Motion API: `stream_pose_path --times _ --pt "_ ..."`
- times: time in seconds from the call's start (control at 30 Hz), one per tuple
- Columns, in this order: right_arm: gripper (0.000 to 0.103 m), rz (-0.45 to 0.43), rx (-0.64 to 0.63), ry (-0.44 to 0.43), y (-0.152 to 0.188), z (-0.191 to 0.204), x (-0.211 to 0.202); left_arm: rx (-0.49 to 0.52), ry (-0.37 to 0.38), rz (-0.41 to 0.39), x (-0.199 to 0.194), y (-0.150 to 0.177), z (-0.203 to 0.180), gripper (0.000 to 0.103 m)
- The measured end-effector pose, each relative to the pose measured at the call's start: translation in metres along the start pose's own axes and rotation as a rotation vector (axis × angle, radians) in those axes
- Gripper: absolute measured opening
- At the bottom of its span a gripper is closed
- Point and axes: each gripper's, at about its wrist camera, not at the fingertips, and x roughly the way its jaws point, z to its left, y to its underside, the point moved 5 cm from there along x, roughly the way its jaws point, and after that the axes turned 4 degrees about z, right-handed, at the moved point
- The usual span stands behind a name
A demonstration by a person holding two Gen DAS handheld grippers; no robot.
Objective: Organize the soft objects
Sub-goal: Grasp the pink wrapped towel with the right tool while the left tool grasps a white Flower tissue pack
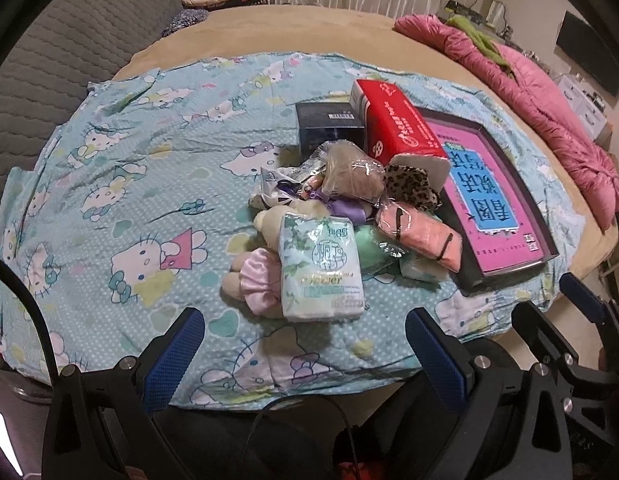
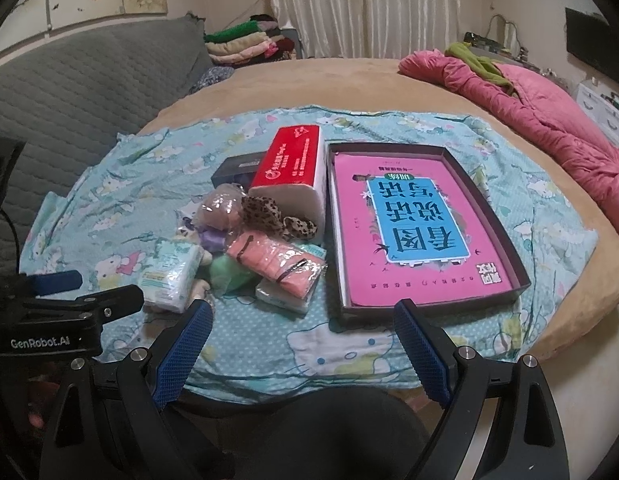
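Two open grippers are held above the near edge of a pale blue cartoon-cat bedsheet: the left gripper with nothing between its blue-padded fingers, and the right gripper likewise spread and empty. Only in the left wrist view is a beige plush doll in a pink frilled skirt seen, lying half under a white-and-green plastic tissue pack; in the right wrist view it is almost wholly hidden behind that pack. In the right wrist view alone the walls of a shallow dark cardboard tray are seen all round. The soft things are heaped in the middle of the sheet, just left of the tray: a brownish plush in clear wrap, a leopard-print fabric piece, a salmon-pink cloth in clear wrap and a mint-green soft lump. A red-and-white tissue pack and a black box stand behind the heap. Inside the tray a pink booklet with a blue title panel lies flat.
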Motion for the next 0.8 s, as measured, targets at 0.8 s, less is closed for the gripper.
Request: stream_pose_path --times 0.8 --pt "0.092 0.182 -0.337 -0.013 -0.038 0.017 0.112 -0.057 0.062 0.121 0.057 -0.021 0.014 0.08"
